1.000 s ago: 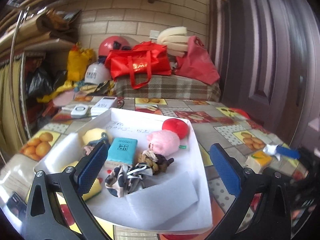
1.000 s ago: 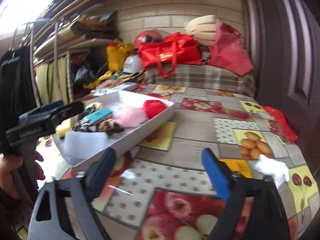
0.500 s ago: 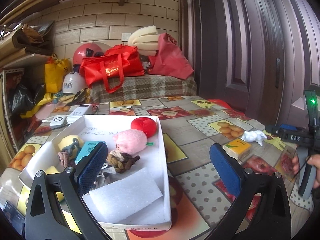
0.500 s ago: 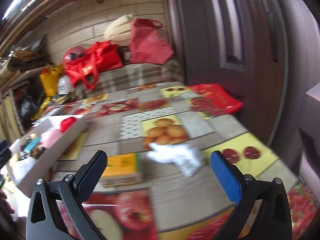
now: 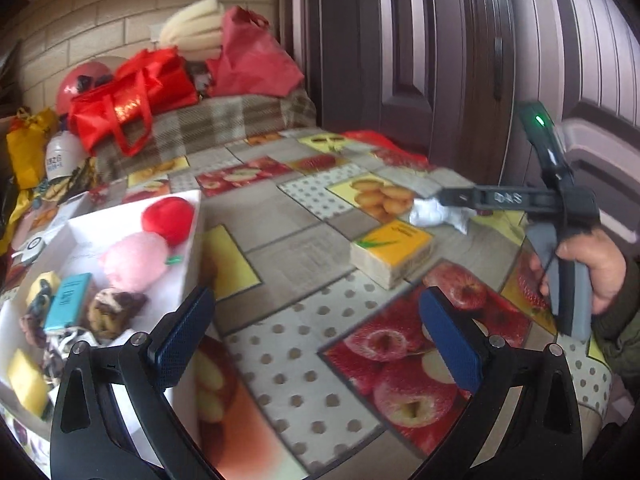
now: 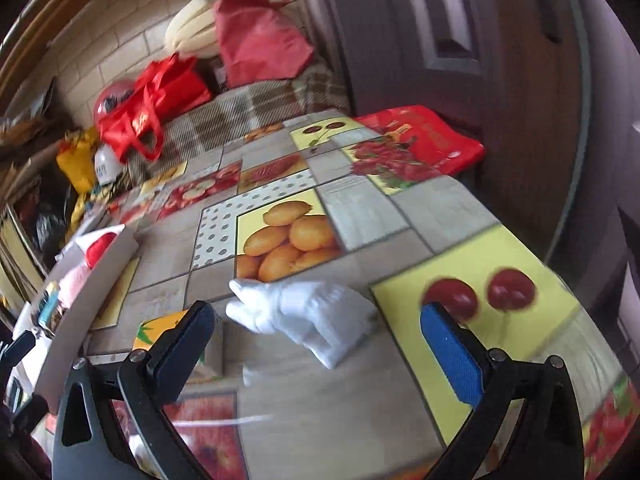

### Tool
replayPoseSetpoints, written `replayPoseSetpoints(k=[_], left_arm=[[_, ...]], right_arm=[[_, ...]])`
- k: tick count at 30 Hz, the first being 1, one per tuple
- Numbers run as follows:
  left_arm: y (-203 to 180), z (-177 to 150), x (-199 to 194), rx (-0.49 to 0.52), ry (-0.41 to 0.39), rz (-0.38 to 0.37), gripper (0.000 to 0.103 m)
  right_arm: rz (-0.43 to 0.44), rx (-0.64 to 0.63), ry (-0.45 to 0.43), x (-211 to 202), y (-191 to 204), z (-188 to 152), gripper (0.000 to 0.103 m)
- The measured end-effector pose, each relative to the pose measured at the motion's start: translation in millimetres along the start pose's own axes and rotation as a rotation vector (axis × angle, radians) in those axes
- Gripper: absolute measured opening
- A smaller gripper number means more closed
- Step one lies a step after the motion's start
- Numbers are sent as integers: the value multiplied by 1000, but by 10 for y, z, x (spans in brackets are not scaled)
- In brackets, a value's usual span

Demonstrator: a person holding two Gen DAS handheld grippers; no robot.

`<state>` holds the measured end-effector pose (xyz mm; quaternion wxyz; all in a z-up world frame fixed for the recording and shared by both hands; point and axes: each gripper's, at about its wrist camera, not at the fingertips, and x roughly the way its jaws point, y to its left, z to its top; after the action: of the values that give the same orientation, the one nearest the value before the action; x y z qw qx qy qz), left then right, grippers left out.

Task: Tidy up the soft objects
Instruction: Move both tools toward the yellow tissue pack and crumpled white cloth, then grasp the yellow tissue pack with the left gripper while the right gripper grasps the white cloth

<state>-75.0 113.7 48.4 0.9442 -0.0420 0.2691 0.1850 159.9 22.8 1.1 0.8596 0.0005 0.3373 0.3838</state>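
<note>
A crumpled white soft thing (image 6: pixel 308 316) lies on the fruit-print tablecloth, just ahead of and between the fingers of my open, empty right gripper (image 6: pixel 316 344); it also shows in the left wrist view (image 5: pixel 436 213), under the right gripper's tip (image 5: pixel 460 198). A yellow-topped sponge block (image 5: pixel 394 252) lies beside it, partly hidden by my left finger in the right wrist view (image 6: pixel 168 328). A white box (image 5: pixel 194 240) at the left holds a red ball (image 5: pixel 170 218), a pink plush (image 5: pixel 136 258), a teal packet (image 5: pixel 68 300) and other soft things. My left gripper (image 5: pixel 316 332) is open and empty above the cloth beside the box.
A red bag (image 6: pixel 420 140) lies at the table's far right edge by the dark door (image 5: pixel 440 60). Red bags (image 5: pixel 132 96) and a foam roll (image 5: pixel 196 24) are piled on a checked cover behind the table. Clutter stands at the left.
Both views have swung right. My right gripper has moved from the box side over to the white soft thing. My left gripper has shifted from over the box to the cloth beside it.
</note>
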Motion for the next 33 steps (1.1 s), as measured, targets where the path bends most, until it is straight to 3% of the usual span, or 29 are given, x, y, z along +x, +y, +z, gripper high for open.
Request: replayPoseSetpoints(k=[3, 6, 9, 11, 14, 21, 25, 33], left_arm=[[-140, 21, 90, 39, 25, 1, 102], [-198, 20, 146, 69, 49, 14, 102], [-192, 28, 204, 67, 78, 9, 102], [-177, 35, 245, 60, 98, 4, 102], [-166, 36, 296, 53, 124, -11, 102], [-205, 164, 576, 32, 164, -105, 102], [-368, 302, 861, 109, 193, -142, 102], [-649, 418, 1338, 243, 291, -118, 102]], right_arm=[[18, 2, 52, 224, 13, 88, 101], [47, 2, 124, 372, 17, 89, 92], [84, 10, 130, 359, 7, 74, 84], [102, 10, 131, 355, 11, 69, 73], [125, 32, 117, 319, -24, 63, 67], [227, 201, 90, 308, -317, 53, 66], [229, 195, 91, 309, -291, 67, 66], [256, 202, 96, 333, -315, 70, 66]])
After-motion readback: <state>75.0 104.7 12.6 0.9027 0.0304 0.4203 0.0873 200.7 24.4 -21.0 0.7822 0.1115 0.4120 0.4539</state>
